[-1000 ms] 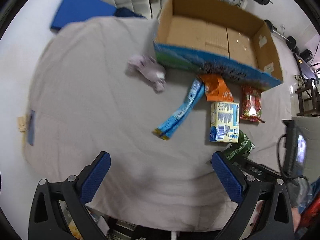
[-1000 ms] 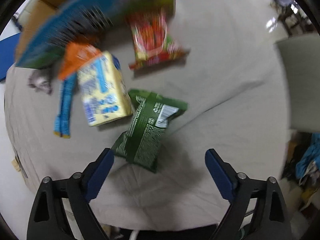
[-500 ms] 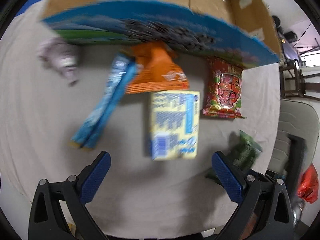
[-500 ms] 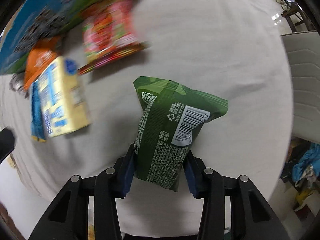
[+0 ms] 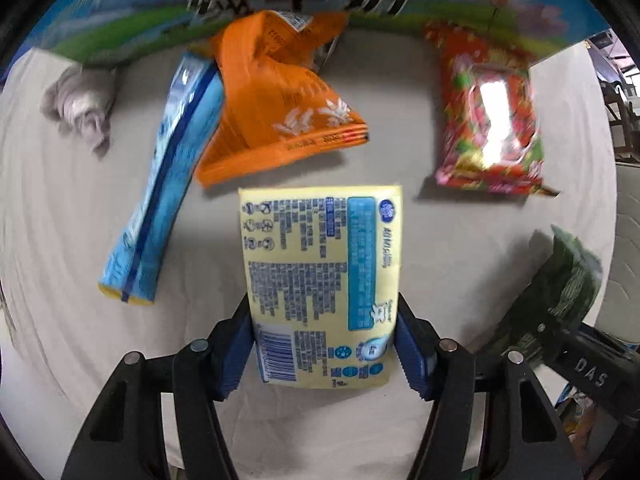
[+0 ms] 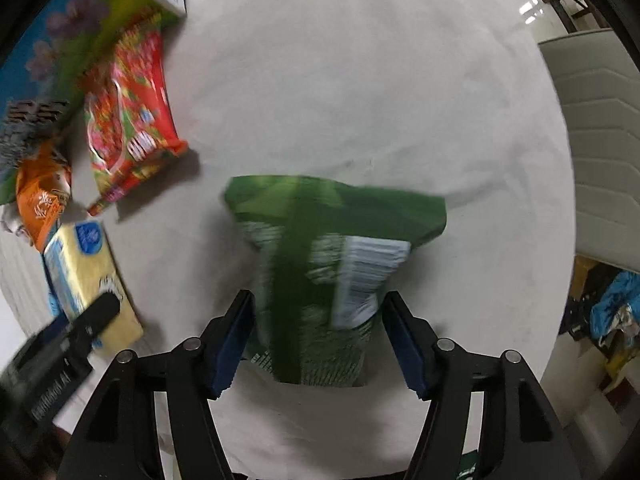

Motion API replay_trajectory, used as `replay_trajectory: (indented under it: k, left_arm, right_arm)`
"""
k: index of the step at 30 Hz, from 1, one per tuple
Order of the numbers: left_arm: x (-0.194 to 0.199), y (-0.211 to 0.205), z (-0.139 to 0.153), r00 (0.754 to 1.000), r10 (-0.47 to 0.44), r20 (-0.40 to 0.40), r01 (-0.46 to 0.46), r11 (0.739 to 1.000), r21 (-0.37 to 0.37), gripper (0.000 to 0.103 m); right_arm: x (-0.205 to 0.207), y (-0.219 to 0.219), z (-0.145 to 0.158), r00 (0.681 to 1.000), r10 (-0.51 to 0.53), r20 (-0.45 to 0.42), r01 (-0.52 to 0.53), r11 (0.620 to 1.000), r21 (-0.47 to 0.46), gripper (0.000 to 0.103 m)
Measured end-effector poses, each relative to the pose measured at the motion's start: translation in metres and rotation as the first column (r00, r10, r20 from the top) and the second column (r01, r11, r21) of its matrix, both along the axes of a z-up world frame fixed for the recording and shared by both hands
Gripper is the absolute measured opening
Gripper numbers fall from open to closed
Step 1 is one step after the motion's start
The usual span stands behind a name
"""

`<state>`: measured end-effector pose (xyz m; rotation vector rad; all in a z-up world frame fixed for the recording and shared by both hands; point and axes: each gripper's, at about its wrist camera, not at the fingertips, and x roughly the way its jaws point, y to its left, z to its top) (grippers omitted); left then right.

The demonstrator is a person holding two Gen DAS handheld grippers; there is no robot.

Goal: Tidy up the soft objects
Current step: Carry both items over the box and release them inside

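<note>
My left gripper [image 5: 324, 340] is shut on a yellow pack [image 5: 320, 276] with blue print, its blue pads pressing both sides. My right gripper [image 6: 316, 340] is shut on a green snack bag [image 6: 320, 264]. The green bag also shows at the right of the left wrist view [image 5: 560, 292], and the yellow pack at the left of the right wrist view [image 6: 84, 276]. On the cloth lie an orange bag [image 5: 272, 96], a red snack bag [image 5: 488, 120], a long blue pack [image 5: 168, 176] and a crumpled grey cloth [image 5: 80, 104].
The printed blue-and-green wall of the cardboard box [image 5: 120, 12] stands just behind the packs. The grey tablecloth [image 6: 360, 100] covers the table. A pale chair [image 6: 600, 140] stands beyond the table's right edge.
My left gripper moved in and closed on the yellow pack. My right gripper still holds the green bag, which now looks blurred with motion.
</note>
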<state>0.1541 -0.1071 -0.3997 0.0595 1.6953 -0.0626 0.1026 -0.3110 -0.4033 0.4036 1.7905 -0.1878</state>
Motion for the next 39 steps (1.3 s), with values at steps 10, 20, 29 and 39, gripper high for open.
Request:
replay_trajectory:
  k: [10,20,29,39]
  left_arm:
    - [-0.024,0.003,0.034,0.997,0.018,0.078,-0.02,1.0,0.023,0.061]
    - [-0.049,0.002,0.128,0.985,0.02,0.172,-0.015,0.999,-0.03,0.061]
    - [-0.034,0.003,0.244,0.926,0.027,0.378,0.01,0.995,-0.095,0.061]
    - [0.074,0.027,0.268,0.881,0.0,0.473,0.063,0.991,-0.118,0.061]
  right_arm:
    - [-0.023,0.023,-0.008,0.996,0.087,0.021,-0.086,0.996,-0.03,0.043]
    - [-0.048,0.019,0.05,0.975,0.173,0.137,-0.178,0.984,0.022,0.041]
    - [-0.018,-0.011,0.221,0.904,0.269,0.332,-0.294,0.956,0.024,0.041]
    - [0.061,0.015,0.309,0.836,0.28,0.472,-0.315,0.949,-0.005,0.041]
